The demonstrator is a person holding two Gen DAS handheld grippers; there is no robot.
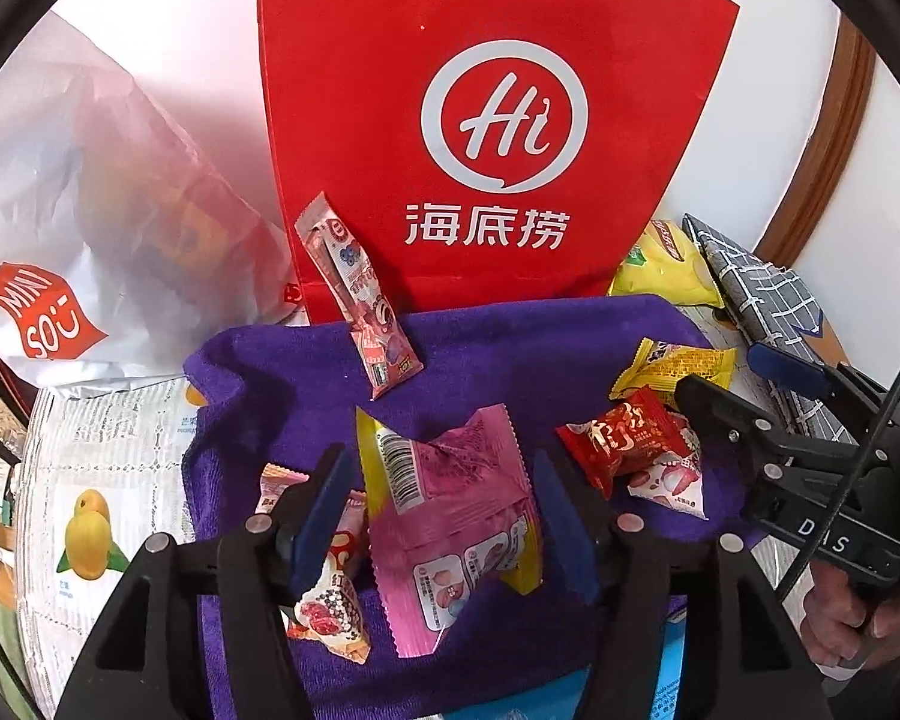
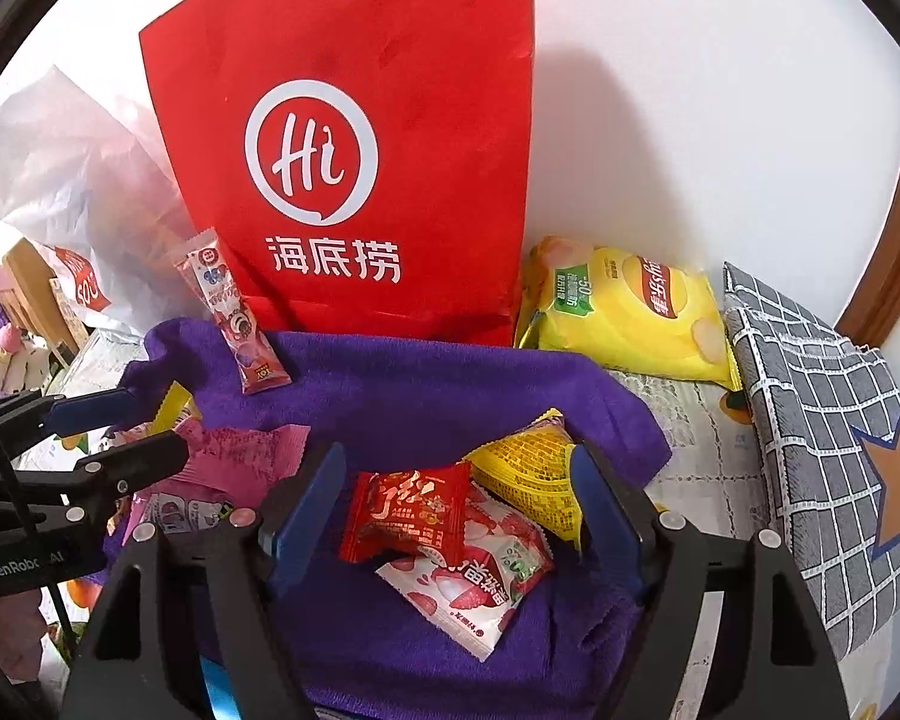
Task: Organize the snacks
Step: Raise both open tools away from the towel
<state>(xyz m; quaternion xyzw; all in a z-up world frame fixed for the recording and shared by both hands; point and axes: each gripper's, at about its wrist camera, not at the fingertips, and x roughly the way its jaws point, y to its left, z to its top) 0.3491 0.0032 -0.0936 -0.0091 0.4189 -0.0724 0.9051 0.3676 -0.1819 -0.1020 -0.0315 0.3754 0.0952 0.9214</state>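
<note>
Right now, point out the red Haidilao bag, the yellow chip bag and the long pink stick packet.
red Haidilao bag (image 2: 342,180): right wrist view, its logo.
yellow chip bag (image 2: 630,312): right wrist view, front middle.
long pink stick packet (image 1: 357,300): left wrist view, mid-length.

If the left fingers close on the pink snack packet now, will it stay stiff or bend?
The pink snack packet looks like thin crinkled film, already creased and puffed, so it would probably crumple rather than stay stiff. It seems light for its size. Its glossy surface may slip, and it overlaps a yellow packet, which might shift too.

Fuzzy purple cloth towel (image 1: 486,354) under glossy pink plastic snack wrapper (image 1: 450,516); matt red fabric-like bag (image 1: 480,120); shiny yellow chip packet (image 2: 630,312)
</note>
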